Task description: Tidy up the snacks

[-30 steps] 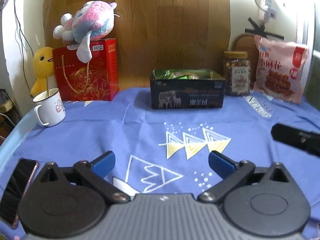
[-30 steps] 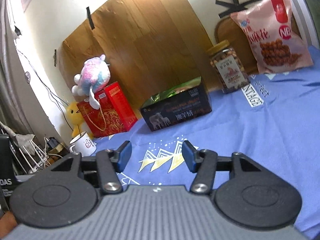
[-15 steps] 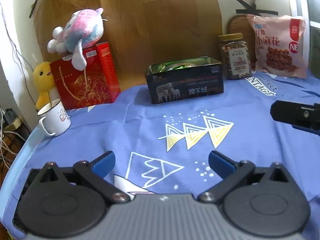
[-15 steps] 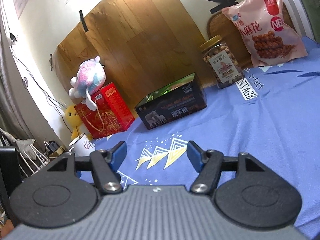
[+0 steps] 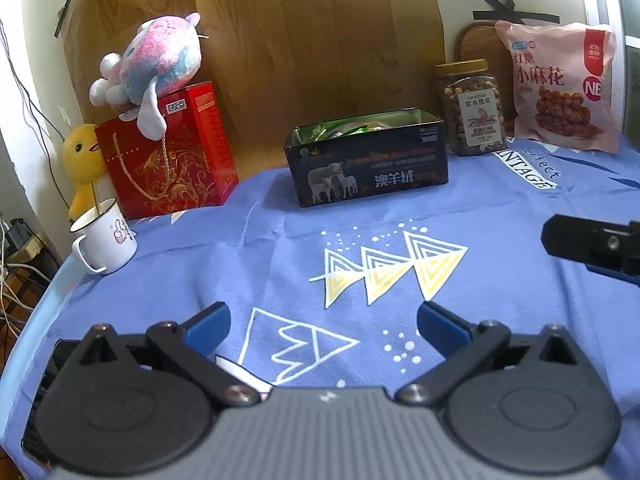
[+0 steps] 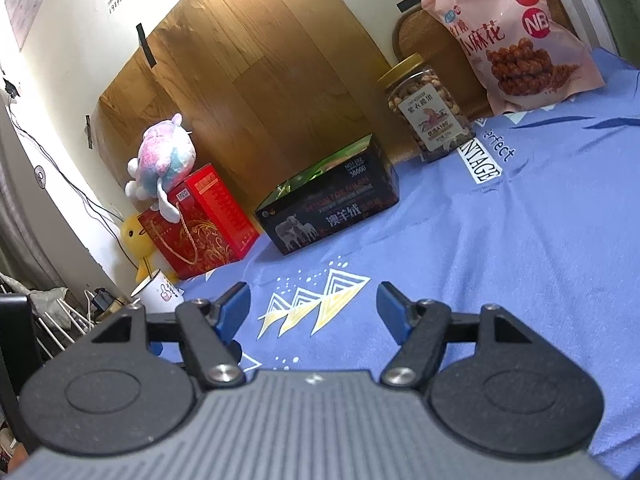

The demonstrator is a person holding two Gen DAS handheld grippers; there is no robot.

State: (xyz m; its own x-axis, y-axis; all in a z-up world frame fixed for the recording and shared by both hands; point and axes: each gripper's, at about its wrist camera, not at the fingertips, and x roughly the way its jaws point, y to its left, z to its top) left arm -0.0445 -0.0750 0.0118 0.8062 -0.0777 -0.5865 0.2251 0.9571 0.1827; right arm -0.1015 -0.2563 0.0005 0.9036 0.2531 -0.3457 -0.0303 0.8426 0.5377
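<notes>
A dark open tin box (image 5: 366,160) with green snack packets inside stands at the back middle of the blue cloth; it also shows in the right wrist view (image 6: 328,206). A jar of nuts (image 5: 470,108) (image 6: 428,110) and a pink snack bag (image 5: 560,86) (image 6: 512,36) stand to its right against the wall. My left gripper (image 5: 323,326) is open and empty over the near cloth. My right gripper (image 6: 313,308) is open and empty, well short of the box; its side shows at the right edge of the left wrist view (image 5: 592,242).
A red gift box (image 5: 168,156) with a plush toy (image 5: 152,64) on top stands at the back left, beside a yellow duck toy (image 5: 82,160). A white mug (image 5: 104,236) sits near the table's left edge. A phone (image 5: 44,396) lies at the near left.
Both grippers have tilted up and shifted slightly, so the box, jar and bag sit differently in view. The right gripper's jaws have opened wider. Nothing on the table has moved.
</notes>
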